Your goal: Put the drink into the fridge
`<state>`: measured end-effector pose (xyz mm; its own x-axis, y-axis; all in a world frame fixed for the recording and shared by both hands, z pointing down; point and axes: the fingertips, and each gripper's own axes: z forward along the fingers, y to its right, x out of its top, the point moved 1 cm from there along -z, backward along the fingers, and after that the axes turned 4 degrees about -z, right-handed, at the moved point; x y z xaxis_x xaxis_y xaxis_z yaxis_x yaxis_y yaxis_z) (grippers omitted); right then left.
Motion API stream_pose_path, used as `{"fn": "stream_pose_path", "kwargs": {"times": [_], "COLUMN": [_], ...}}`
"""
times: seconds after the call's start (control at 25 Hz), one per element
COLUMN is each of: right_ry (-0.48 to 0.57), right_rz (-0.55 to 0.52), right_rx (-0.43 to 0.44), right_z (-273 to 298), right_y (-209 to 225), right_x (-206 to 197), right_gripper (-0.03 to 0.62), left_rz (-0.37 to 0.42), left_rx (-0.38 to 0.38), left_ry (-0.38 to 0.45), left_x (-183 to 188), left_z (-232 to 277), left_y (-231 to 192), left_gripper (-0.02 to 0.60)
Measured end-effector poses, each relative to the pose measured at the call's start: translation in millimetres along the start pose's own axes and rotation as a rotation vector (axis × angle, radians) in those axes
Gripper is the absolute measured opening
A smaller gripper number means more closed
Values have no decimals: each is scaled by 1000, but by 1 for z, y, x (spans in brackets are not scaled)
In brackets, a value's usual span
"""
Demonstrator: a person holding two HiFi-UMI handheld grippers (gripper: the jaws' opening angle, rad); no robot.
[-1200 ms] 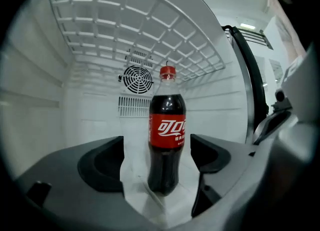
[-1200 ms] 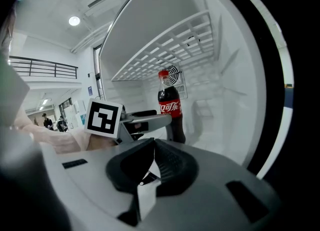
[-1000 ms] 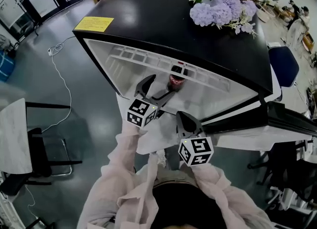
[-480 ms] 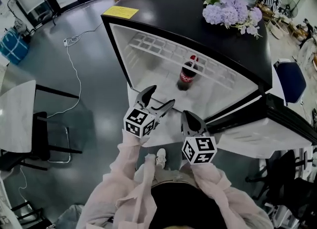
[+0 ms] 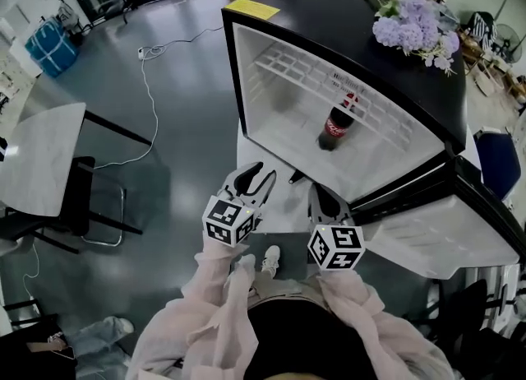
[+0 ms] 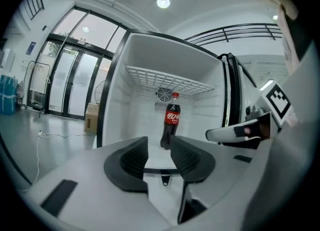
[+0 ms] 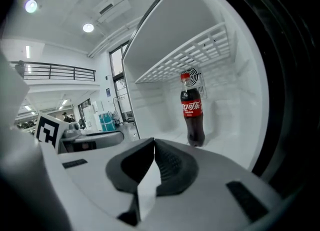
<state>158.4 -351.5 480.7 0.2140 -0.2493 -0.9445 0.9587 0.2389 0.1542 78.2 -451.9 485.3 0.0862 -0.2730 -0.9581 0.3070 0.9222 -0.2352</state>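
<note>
The cola bottle [image 5: 337, 126] stands upright inside the open fridge [image 5: 246, 90], under the wire shelf [image 5: 300, 67] and apparently close to the back wall. In the head view it is at about 1 o'clock from both tools and well apart from them. The left tool [image 5: 253, 179] hangs outside the fridge, its jaws closing on nothing with a narrow gap between them, while the right tool [image 5: 326, 196], at its 3 o'clock, has its jaws pressed together, empty.

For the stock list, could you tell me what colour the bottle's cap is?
Red; the bottle cap shows best in the right gripper view.
</note>
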Motion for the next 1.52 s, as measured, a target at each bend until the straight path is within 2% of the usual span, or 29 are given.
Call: {"fn": "stream_pose_path", "kwargs": {"times": [0.16,0.24,0.4,0.64,1.04,1.52], "right_ry": [7,14,37,62,64,48], "right_rz": [-21,-32,-32,-76,-88,-73], "right_rx": [27,40,64,63,57,29], "right_z": [3,5,8,6,11,9], "right_y": [-7,-9,-10,-12,-12,-4], "right_x": [4,7,17,26,28,22], "right_gripper": [12,12,12,10,9,9], "left_rz": [-24,-26,-27,-51,-51,-30], "left_rx": [107,143,221,287,297,265], "left_ry": [2,4,20,69,46,17], "left_x": [2,4,12,22,16,10], "left_z": [-31,-41,-57,-72,-64,-52], "left_y": [-8,-9,-14,-25,-28,-22], "left_gripper": [45,24,12,12,12,12]}}
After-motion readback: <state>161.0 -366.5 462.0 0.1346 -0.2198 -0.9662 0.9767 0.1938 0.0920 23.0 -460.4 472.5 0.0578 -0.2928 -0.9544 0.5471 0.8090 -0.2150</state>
